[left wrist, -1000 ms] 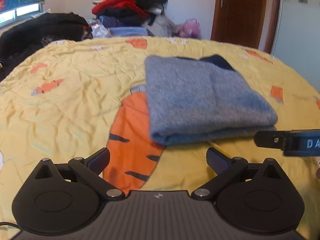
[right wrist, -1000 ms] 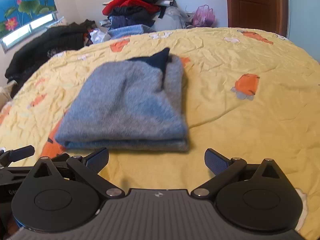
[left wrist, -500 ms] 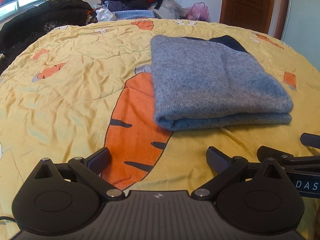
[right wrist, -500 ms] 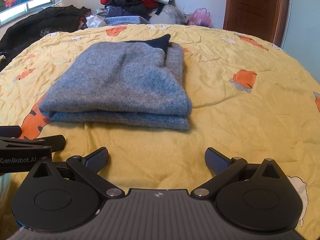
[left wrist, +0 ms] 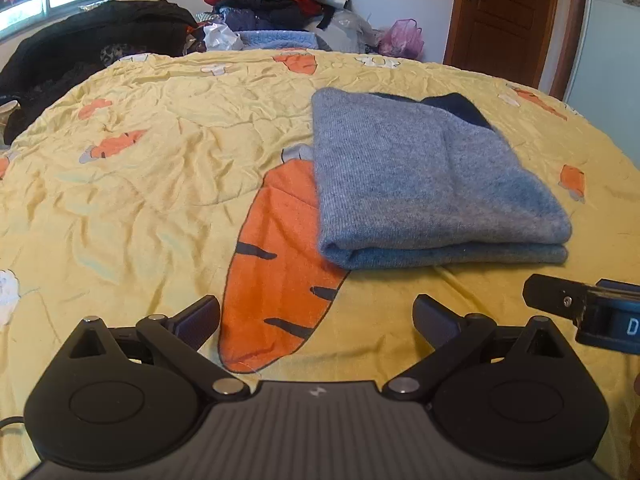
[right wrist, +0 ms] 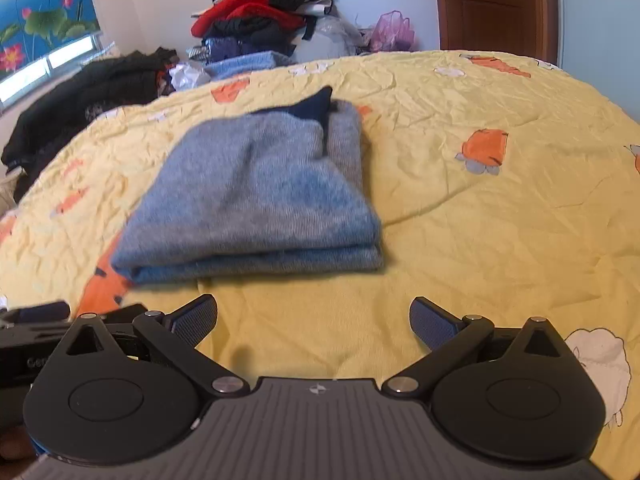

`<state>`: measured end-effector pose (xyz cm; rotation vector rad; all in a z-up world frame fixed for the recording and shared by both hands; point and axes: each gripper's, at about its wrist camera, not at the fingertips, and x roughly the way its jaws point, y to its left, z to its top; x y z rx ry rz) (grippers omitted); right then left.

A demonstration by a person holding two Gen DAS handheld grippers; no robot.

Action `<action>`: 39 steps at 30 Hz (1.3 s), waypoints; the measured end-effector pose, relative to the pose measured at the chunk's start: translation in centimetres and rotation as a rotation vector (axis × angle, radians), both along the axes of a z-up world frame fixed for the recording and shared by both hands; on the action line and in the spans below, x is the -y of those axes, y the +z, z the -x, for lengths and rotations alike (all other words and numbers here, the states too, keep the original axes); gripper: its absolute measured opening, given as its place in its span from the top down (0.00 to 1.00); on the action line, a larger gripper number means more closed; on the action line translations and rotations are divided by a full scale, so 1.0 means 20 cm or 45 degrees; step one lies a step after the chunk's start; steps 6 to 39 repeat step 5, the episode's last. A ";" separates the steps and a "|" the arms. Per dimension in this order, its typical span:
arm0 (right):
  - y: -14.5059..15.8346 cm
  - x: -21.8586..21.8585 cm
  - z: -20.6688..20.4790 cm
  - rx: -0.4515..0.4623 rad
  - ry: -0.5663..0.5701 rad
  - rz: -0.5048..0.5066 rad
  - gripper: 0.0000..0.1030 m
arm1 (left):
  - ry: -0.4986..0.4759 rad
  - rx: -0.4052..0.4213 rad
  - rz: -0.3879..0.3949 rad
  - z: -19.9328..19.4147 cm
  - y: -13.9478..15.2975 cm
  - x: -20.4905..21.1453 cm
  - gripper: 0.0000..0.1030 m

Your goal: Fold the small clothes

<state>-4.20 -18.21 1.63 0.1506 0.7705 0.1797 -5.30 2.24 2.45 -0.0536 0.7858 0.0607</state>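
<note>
Garment: we see a folded blue-grey knitted sweater (left wrist: 432,184) with a dark navy part at its far end, lying flat on the bed, in the centre right of the left wrist view and centre left of the right wrist view (right wrist: 256,196).
Bed: a crumpled yellow bedsheet with orange carrot prints (left wrist: 152,184); the sweater's near left corner overlaps a large carrot print.
Left gripper (left wrist: 316,318): we find its jaws released, spread wide and empty, low in the frame, short of the sweater's near fold.
Right gripper (right wrist: 313,317): jaws likewise released and empty, near the sweater's front edge, not touching it.
Background: a heap of red and dark clothes (right wrist: 260,12) beyond the bed, upper centre; a brown wooden door (left wrist: 508,20) at upper right.
</note>
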 end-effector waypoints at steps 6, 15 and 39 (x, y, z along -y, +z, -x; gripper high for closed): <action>0.04 -0.03 -0.01 0.019 0.016 0.022 0.00 | -0.038 0.073 -0.044 0.04 0.09 0.00 0.00; 0.04 -0.03 -0.01 0.019 0.016 0.022 0.00 | -0.038 0.073 -0.044 0.04 0.09 0.00 0.00; 0.04 -0.03 -0.01 0.019 0.016 0.022 0.00 | -0.038 0.073 -0.044 0.04 0.09 0.00 0.00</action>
